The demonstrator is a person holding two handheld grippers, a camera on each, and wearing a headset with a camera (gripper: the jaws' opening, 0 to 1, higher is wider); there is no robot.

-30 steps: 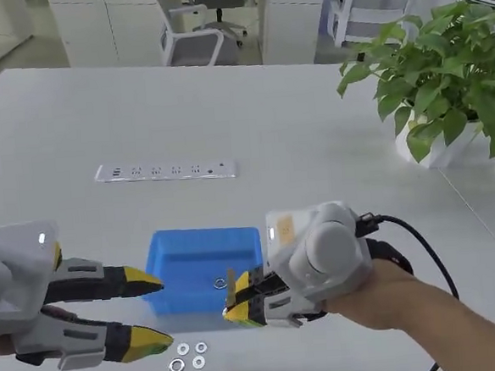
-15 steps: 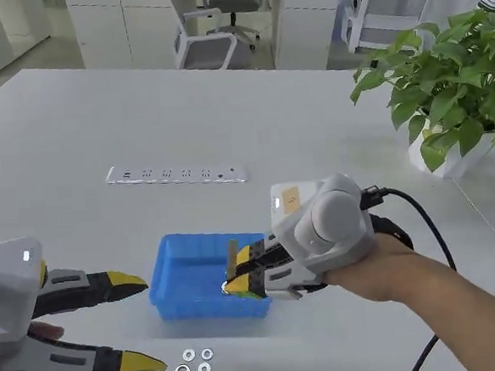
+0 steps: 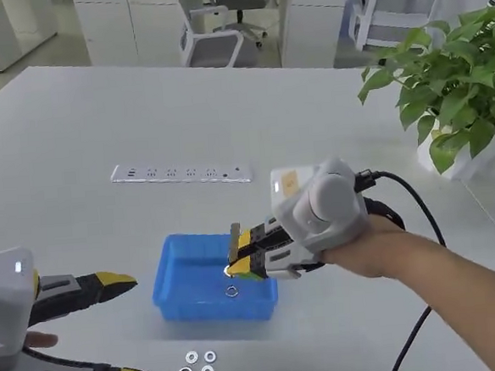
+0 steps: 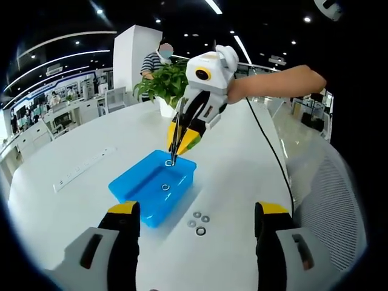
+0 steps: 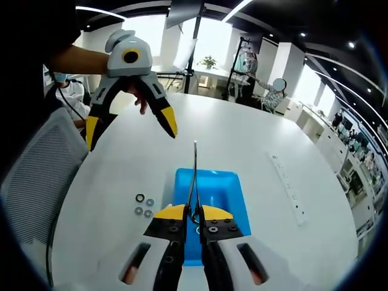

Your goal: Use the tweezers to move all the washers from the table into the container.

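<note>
Head view, left gripper [image 3: 144,331]: jaws spread wide, holding nothing, above the desk [image 3: 74,130].
Loose washers [image 3: 198,365]: four small silvery rings clustered on the desk, just in front of the container [image 3: 172,303].
Container: blue, rectangular, one washer [image 3: 231,292] lying inside.
Right gripper [image 3: 246,258]: jaws pressed onto slim metal tweezers [image 3: 234,237] over the container, a second washer [image 4: 168,162] at their tips.

Open office: swivel chair [image 3: 212,45], cabinets [image 3: 126,24], potted plant [image 3: 454,95].

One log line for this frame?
right gripper: shut on tweezers, over blue container | washer at tweezers tips | left gripper: open | loose washers on table
</note>
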